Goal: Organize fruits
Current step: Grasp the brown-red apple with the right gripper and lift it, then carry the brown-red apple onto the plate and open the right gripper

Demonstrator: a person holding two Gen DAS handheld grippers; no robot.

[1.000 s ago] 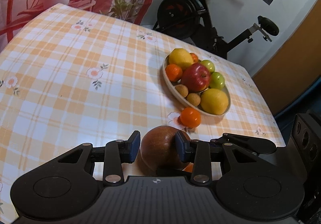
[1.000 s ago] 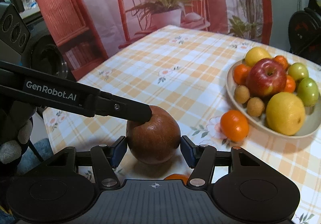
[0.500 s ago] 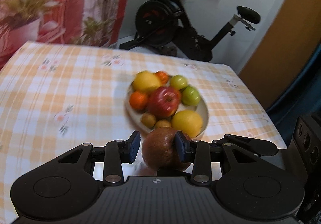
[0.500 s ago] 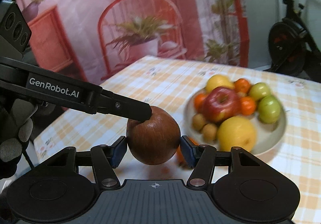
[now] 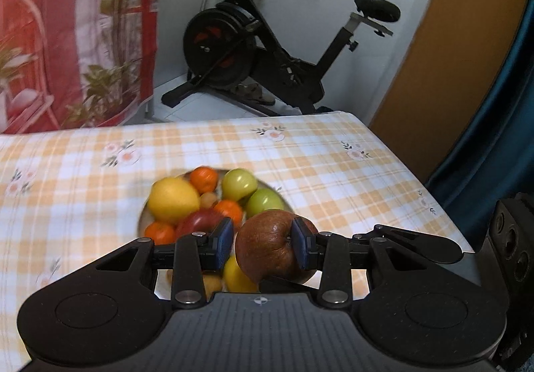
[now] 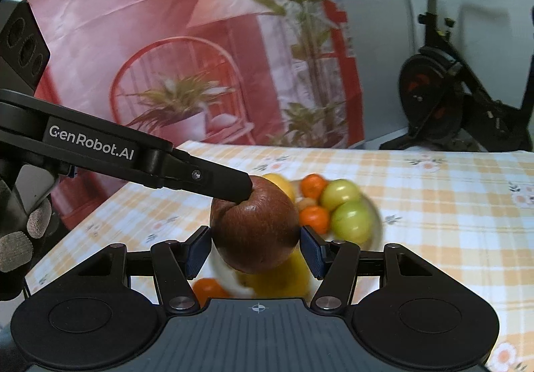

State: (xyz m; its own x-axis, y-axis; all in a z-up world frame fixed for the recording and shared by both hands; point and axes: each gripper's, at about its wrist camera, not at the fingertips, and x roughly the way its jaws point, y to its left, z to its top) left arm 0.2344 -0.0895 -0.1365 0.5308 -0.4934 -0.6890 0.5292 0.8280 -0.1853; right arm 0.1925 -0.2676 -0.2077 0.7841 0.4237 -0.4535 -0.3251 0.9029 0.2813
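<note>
A brown round fruit is held in the air over the bowl of fruit. My left gripper has its right pad on the fruit; a small gap shows at the left pad. My right gripper has both pads against the same fruit from the sides. The left gripper's finger presses on the fruit's top in the right wrist view. The bowl holds a yellow lemon, a red apple, green fruits and small oranges.
The table has an orange checked cloth; its right edge runs close to the bowl. An exercise bike stands beyond the far edge. A red curtain with plant print hangs to the left. One small orange lies under the right gripper.
Both grippers have lifted the brown fruit off the table and carried it forward to above the bowl. The cameras now look more level across the table.
</note>
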